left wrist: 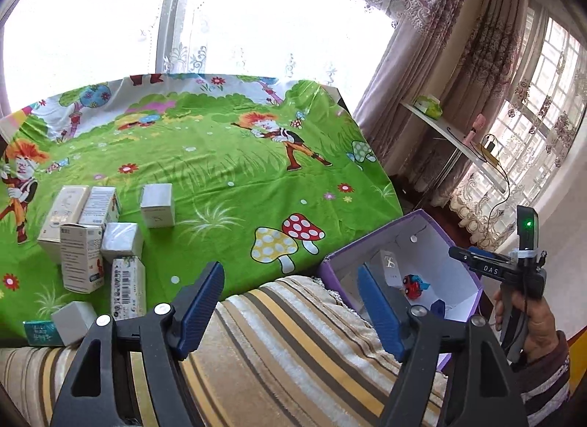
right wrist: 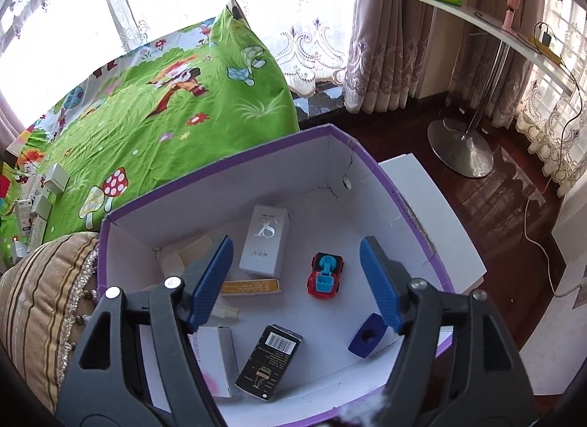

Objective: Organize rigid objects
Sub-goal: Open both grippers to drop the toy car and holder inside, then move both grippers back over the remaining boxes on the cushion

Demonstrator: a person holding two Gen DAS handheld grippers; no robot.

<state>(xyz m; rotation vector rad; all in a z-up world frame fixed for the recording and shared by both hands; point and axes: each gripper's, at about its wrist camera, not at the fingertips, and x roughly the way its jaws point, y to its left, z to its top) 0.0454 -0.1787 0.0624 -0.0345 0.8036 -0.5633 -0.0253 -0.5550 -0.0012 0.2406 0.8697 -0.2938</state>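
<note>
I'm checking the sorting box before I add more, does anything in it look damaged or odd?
Yes: the purple box shows cracks in its white lining at the far corner. Inside, the toy car and small cartons lie scattered at mixed angles, not lined up.

A bed [left wrist: 234, 177] with a green cartoon sheet [left wrist: 220, 155] carries the things. At about 8 o'clock on the sheet, a bunch of small boxes [left wrist: 91, 240] lie close together. One grey box [left wrist: 157, 205] sits a little apart from them, toward 3 o'clock. At 6 o'clock a striped pillow [left wrist: 286, 335] rests on the bed's near edge. At 4 o'clock, beside the pillow, is a purple bin [left wrist: 400, 273] with a toy car [left wrist: 414, 285] inside.
</note>
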